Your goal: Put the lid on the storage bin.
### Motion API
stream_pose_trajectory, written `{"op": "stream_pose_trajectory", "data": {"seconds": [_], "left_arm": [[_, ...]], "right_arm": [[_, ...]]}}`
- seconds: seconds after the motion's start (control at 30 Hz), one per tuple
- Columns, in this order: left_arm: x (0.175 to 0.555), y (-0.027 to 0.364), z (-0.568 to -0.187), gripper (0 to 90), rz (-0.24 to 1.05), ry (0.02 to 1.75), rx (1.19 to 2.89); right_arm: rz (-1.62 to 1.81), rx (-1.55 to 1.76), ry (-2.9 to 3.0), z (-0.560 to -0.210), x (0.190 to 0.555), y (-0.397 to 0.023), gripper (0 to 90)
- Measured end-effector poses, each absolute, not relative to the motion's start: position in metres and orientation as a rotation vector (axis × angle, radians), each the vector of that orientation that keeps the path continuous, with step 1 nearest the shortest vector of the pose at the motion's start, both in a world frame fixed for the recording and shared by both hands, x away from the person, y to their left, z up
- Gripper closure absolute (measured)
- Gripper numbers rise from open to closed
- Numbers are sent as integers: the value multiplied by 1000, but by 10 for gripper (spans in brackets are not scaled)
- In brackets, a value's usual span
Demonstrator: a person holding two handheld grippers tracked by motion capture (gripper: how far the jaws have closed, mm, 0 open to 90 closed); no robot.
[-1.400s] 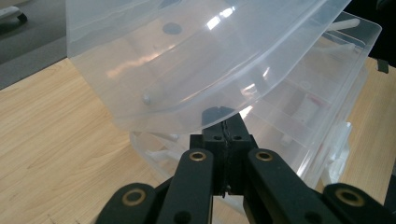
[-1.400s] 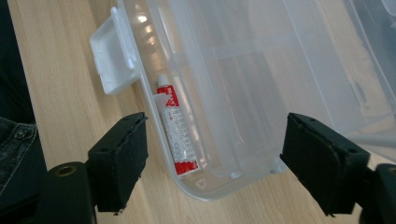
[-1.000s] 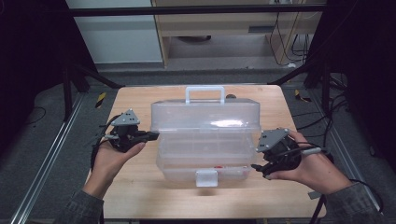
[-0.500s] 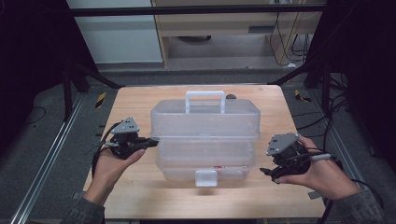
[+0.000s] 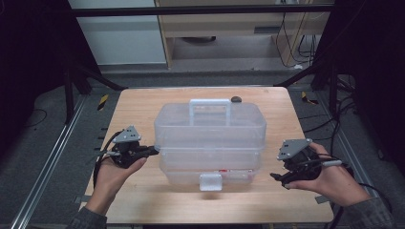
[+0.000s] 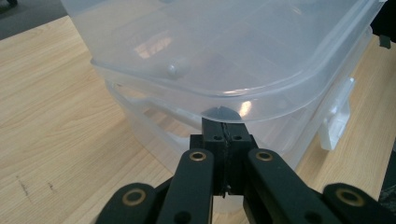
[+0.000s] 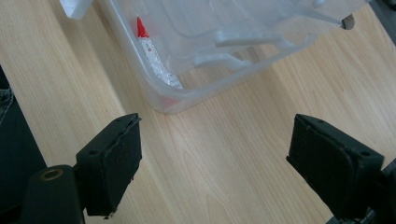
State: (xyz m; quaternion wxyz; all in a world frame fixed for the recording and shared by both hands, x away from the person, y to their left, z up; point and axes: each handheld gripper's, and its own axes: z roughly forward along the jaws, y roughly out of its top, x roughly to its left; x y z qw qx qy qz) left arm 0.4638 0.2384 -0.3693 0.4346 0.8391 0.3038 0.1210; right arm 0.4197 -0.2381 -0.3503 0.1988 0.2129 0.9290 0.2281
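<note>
A clear plastic toolbox [image 5: 210,138] with a white handle [image 5: 210,102] and a front latch [image 5: 210,182] stands mid-table. My left gripper [image 5: 154,150] is shut with nothing between its jaws. Its tip points at the box's left side, and in the left gripper view the left gripper [image 6: 225,135] sits just under the lid's rim [image 6: 243,95]. My right gripper [image 5: 279,179] is held open to the right of the box's front corner, apart from it. Seen from the right gripper view, the right gripper [image 7: 215,154] has bare wood between its pads, with the box corner [image 7: 173,100] ahead. A red-capped tube [image 7: 152,51] lies inside.
The wooden table [image 5: 143,105] has bare room around the box. A small dark object [image 5: 235,99] lies behind the handle. Dark metal frame legs [image 5: 71,90] and cables [image 5: 334,119] flank the table on the floor.
Both hands have sunk toward the tabletop and come nearer the front edge. The right hand has drifted rightward, away from the box. Neither gripper's jaws changed.
</note>
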Motion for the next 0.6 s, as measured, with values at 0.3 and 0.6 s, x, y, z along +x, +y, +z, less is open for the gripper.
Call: {"op": "stream_pose_trajectory", "data": {"seconds": [0.3,0.6], "left_arm": [[462,239,-374,900,308,759,2090],[460,239,-382,900,303,759,2099]], "right_arm": [[631,641,2583,-358,423,-245,160],[631,668,2587,-366,424,-249,153]]}}
